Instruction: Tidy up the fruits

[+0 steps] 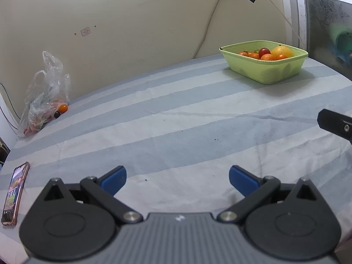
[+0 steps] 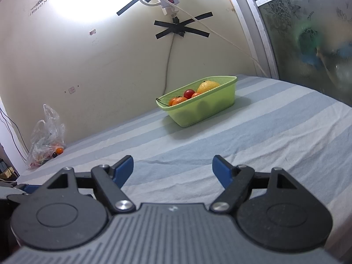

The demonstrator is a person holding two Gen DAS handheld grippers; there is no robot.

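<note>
A light green basket (image 1: 275, 71) stands at the far right of the striped table and holds oranges, a red fruit (image 1: 264, 51) and a yellow fruit (image 1: 282, 51). It also shows in the right wrist view (image 2: 202, 110). A clear plastic bag (image 1: 44, 96) with fruit lies at the far left by the wall, with a small orange fruit (image 1: 63, 107) and a dark one (image 1: 57, 114) at its mouth. My left gripper (image 1: 177, 179) is open and empty above the near table. My right gripper (image 2: 173, 168) is open and empty, well short of the basket.
A phone (image 1: 15, 194) in a pink case lies near the table's left edge. The striped cloth (image 1: 176, 121) covers the table. A wall with taped cables (image 2: 173, 28) stands behind. A frosted glass door (image 2: 308, 33) is at the right.
</note>
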